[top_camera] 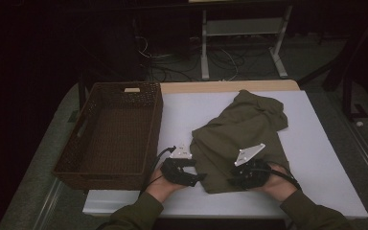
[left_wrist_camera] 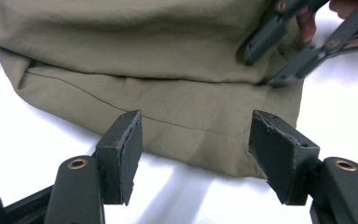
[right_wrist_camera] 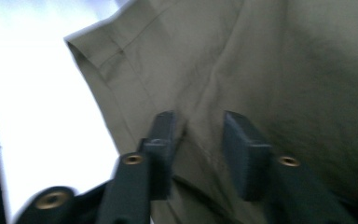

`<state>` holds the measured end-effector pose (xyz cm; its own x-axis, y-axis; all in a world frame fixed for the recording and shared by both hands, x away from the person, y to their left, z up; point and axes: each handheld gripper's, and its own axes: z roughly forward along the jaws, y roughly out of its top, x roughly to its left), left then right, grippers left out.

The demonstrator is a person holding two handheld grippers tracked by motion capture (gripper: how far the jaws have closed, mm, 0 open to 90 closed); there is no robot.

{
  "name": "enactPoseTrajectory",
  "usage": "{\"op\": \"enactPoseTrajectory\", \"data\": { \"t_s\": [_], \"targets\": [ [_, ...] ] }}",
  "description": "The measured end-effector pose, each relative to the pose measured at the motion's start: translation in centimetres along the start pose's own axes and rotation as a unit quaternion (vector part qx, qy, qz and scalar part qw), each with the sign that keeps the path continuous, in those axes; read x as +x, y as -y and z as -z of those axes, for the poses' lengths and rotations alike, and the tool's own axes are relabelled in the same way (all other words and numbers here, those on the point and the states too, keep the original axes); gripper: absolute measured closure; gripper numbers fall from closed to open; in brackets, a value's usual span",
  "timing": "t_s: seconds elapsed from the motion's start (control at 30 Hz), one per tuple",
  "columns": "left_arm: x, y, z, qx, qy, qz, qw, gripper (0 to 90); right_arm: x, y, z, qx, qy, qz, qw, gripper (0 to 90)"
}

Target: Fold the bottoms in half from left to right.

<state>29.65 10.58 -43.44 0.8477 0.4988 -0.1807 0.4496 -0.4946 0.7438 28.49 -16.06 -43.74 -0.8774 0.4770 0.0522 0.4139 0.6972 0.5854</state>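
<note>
An olive-green garment (top_camera: 242,129) lies crumpled on the white table (top_camera: 316,158), its near hem towards the person. My left gripper (top_camera: 199,177) sits at the hem's left corner. In the left gripper view its jaws (left_wrist_camera: 196,135) stand wide apart and open, low over the table, with the hem of the garment (left_wrist_camera: 144,60) just ahead of them and untouched. My right gripper (top_camera: 235,179) rests on the cloth near the hem's right part. In the right gripper view its jaws (right_wrist_camera: 198,126) show a clear gap over the garment (right_wrist_camera: 284,70), with nothing pinched. The right gripper (left_wrist_camera: 261,70) also shows on the cloth in the left gripper view.
A brown wicker basket (top_camera: 155,124) stands on the table's left side, close to the left hand, and holds nothing. Bare white tabletop lies to the right of the garment. Beyond the far edge are a metal desk frame (top_camera: 239,43) and floor cables.
</note>
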Motion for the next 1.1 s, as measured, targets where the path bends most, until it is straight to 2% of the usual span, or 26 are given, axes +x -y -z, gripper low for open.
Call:
{"op": "enactPoseTrajectory", "data": {
  "t_s": [0.1,0.17,0.23,0.33,0.43,0.53,0.67,0.7,0.77,0.83,1.1],
  "targets": [
    [0.0,0.0,0.0,-0.001,-0.001,0.001,1.0000,34.4,-0.2,-0.1,0.0,-0.001,-0.001,-0.009,1.0000,82.8],
    [0.1,0.0,0.2,-0.004,-0.003,0.002,1.0000,34.3,-0.1,-0.2,0.0,-0.007,-0.003,-0.010,0.9999,86.5],
    [0.2,-0.1,0.3,-0.007,-0.007,0.002,0.9999,33.7,-0.1,-0.7,0.2,-0.027,-0.017,-0.024,0.9992,87.6],
    [0.4,-0.2,0.7,-0.017,-0.019,0.008,0.9996,32.2,0.1,-1.6,0.5,-0.056,-0.032,-0.028,0.9975,87.9],
    [0.4,-0.3,0.9,-0.025,-0.022,0.010,0.9994,30.9,0.4,-2.7,0.4,-0.081,-0.051,-0.032,0.9948,88.0],
    [0.2,-0.3,1.0,-0.027,-0.030,0.010,0.9991,29.7,1.1,-3.8,0.0,-0.094,-0.070,-0.029,0.9927,88.0],
    [0.3,-0.3,1.1,-0.032,-0.037,0.020,0.9986,29.6,3.0,-4.6,-0.8,-0.088,-0.085,-0.007,0.9924,87.8],
    [0.4,-0.3,1.1,-0.031,-0.038,0.020,0.9986,29.6,3.4,-4.7,-1.1,-0.086,-0.086,-0.001,0.9927,87.1],
    [0.4,-0.3,1.1,-0.031,-0.038,0.021,0.9986,29.6,3.7,-4.6,-1.4,-0.084,-0.080,0.008,0.9932,78.8],
    [0.3,-0.3,1.1,-0.031,-0.037,0.020,0.9986,29.6,3.5,-4.4,-1.0,-0.088,-0.077,0.008,0.9931,73.7],
    [0.3,-0.3,1.1,-0.030,-0.036,0.019,0.9987,30.5,0.4,-2.6,2.0,-0.125,-0.040,-0.030,0.9909,60.5]
  ]
}}
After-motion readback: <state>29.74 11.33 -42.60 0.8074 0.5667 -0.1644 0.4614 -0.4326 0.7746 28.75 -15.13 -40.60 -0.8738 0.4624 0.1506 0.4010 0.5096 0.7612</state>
